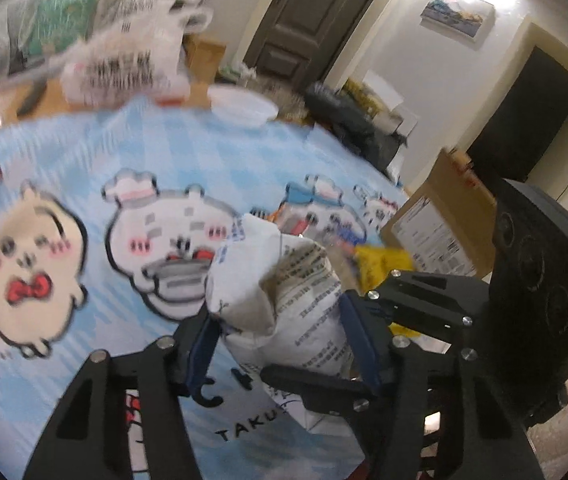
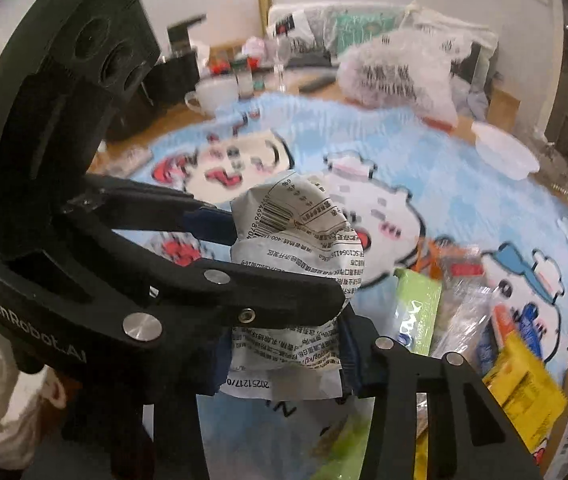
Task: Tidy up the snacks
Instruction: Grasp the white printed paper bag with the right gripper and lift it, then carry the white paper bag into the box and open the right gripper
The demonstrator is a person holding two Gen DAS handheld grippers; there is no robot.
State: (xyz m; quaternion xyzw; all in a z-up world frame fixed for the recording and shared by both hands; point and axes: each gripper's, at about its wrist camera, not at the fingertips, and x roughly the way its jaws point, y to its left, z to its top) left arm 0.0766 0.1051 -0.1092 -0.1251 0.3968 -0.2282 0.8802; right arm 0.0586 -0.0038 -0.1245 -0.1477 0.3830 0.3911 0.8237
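A crumpled white snack bag (image 1: 304, 308) with black print is lifted above the blue cartoon tablecloth (image 1: 204, 152). My left gripper (image 1: 280, 320) is shut on it, its blue pads pressing the bag from both sides. In the right wrist view my right gripper (image 2: 284, 356) is shut on the lower part of the same bag (image 2: 296, 236), and the left gripper (image 2: 284, 260) clamps its upper part from the left. A pile of other snacks lies at the right: a yellow packet (image 2: 524, 384), a green packet (image 2: 420, 300) and clear-wrapped packets (image 2: 468, 304).
A cardboard box (image 1: 444, 216) stands at the table's right edge. At the far side are a white bowl (image 2: 504, 152), bulky plastic bags (image 2: 396, 76), a white mug (image 2: 214, 94) and a stemmed glass (image 2: 280, 60). A dark door (image 1: 316, 20) lies beyond.
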